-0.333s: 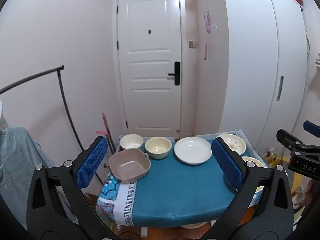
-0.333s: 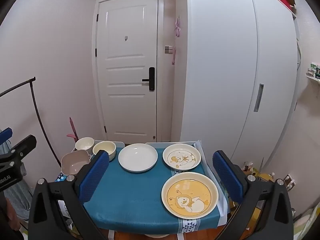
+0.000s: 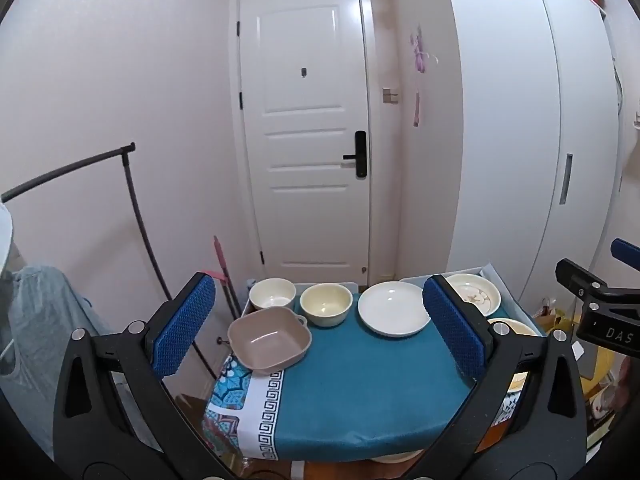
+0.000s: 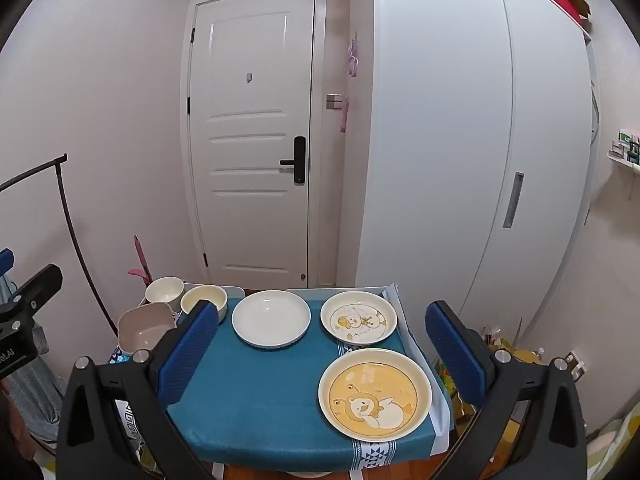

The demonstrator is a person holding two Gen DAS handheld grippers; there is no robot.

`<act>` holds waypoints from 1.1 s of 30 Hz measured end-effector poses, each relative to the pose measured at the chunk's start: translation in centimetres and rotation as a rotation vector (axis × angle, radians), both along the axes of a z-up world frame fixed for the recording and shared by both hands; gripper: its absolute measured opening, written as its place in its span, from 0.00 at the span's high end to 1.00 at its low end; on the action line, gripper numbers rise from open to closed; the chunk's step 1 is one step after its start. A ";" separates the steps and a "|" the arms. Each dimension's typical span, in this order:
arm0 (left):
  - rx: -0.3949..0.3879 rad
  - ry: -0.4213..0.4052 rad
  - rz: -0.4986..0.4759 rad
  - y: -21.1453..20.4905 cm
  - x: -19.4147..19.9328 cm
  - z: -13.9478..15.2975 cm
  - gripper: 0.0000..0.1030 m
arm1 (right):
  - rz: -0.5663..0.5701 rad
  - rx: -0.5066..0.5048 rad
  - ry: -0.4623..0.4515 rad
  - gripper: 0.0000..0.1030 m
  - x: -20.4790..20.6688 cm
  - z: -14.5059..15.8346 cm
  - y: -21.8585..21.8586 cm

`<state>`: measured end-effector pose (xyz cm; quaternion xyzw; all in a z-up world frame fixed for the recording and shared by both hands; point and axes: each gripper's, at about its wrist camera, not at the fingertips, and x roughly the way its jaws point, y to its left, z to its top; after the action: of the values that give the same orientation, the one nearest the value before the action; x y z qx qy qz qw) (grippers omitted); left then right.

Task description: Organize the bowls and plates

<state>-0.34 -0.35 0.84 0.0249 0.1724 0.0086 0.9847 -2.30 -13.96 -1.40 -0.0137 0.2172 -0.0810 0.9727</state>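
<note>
On the table [image 3: 360, 408], left to right: pink square bowl [image 3: 269, 345], white bowl [image 3: 273, 293], cream bowl [image 3: 326, 304], plain white plate [image 3: 394, 314], then a small duck plate [image 4: 359, 322] behind a large yellow duck plate [image 4: 375, 393]. In the left view both duck plates sit half hidden behind the right-hand blue pad; the cream bowl is partly hidden in the right view. Left gripper [image 3: 320, 332] and right gripper [image 4: 320, 360]: jaws spread wide, empty, above the near edge; nothing has shifted since the earlier frame.
</note>
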 end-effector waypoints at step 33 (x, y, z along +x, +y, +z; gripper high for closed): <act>0.010 0.040 -0.004 0.5 1.9 -1.0 0.00 | -0.026 0.007 0.052 0.00 1.4 -0.9 0.1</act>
<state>1.58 0.19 -0.20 0.0306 0.1919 0.0068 0.9809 -0.92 -13.86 -2.28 -0.0097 0.2427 -0.0926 0.9656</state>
